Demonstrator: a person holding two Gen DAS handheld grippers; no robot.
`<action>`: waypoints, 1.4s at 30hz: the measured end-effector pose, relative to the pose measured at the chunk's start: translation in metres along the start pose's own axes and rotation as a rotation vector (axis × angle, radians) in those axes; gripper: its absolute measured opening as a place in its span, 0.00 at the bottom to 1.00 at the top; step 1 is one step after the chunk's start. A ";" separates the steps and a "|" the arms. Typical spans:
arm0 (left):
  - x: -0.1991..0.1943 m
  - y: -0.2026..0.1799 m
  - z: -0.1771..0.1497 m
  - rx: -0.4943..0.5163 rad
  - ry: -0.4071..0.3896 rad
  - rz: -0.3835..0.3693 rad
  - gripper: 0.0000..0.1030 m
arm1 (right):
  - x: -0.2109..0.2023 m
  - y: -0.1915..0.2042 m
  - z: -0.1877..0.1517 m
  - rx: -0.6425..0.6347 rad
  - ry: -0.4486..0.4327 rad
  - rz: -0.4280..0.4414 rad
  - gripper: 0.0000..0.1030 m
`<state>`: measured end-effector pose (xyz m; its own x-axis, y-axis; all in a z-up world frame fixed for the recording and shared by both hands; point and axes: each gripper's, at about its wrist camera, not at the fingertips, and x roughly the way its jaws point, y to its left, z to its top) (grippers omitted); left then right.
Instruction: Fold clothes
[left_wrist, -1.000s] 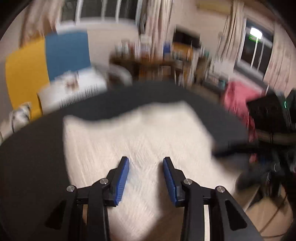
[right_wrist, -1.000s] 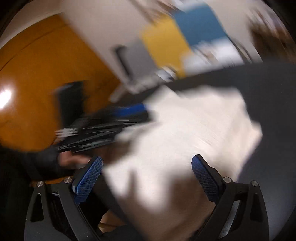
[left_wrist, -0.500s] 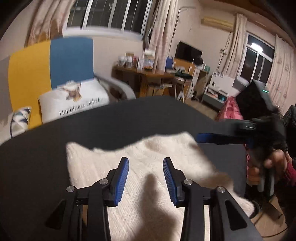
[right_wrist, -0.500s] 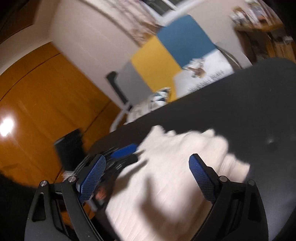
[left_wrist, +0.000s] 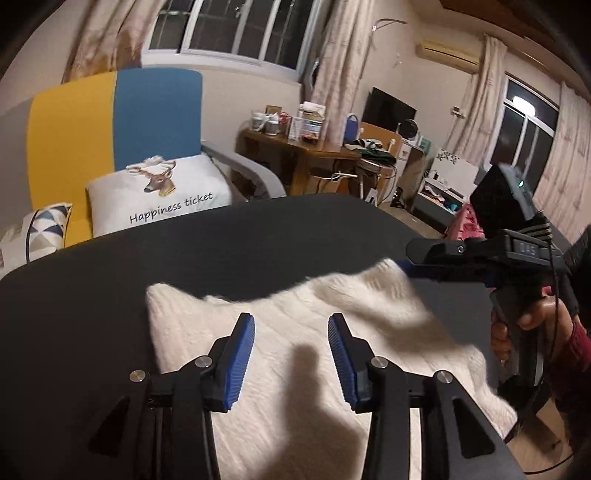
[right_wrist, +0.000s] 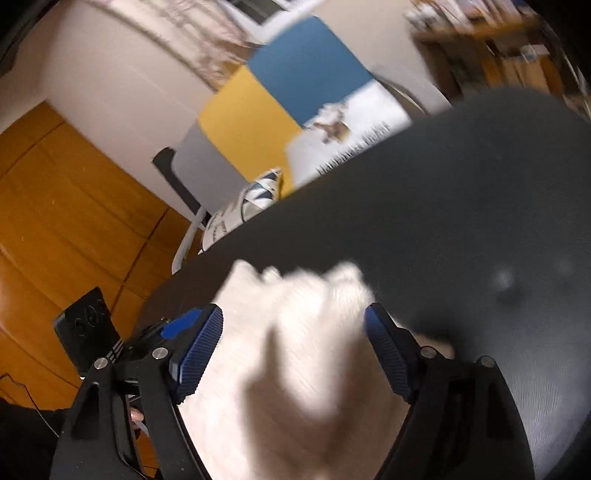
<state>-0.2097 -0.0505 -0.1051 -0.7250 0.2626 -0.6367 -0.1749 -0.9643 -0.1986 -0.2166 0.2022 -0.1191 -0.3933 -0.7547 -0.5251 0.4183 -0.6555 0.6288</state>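
White knit garment (left_wrist: 314, 369) flat on dark counter (left_wrist: 221, 258), far edge rumpled. Left hand-held gripper (left_wrist: 291, 354) and right hand-held gripper (right_wrist: 293, 354) both spread, gripping nothing. Risk: pinching a single layer, dragging fabric, skewing fold

Premises: a lived-in home sitting room, evidenced beyond the jaws by a sofa (left_wrist: 110, 122) with printed cushion (left_wrist: 159, 194), curtained windows (left_wrist: 236, 29), cluttered wooden desk (left_wrist: 295, 147) and television (left_wrist: 388, 109).
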 end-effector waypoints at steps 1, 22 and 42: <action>0.006 0.004 0.001 -0.006 0.023 0.015 0.41 | 0.007 0.008 0.005 -0.032 0.016 -0.006 0.80; 0.041 0.035 -0.003 -0.077 0.150 0.009 0.47 | 0.052 0.032 -0.003 -0.205 0.144 -0.117 0.83; 0.007 -0.090 -0.012 0.327 0.033 -0.036 0.47 | -0.072 0.004 -0.112 0.003 0.007 0.053 0.88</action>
<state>-0.1912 0.0389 -0.1008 -0.6934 0.2927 -0.6584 -0.4088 -0.9123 0.0250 -0.0943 0.2509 -0.1427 -0.3650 -0.7887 -0.4946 0.4358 -0.6142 0.6579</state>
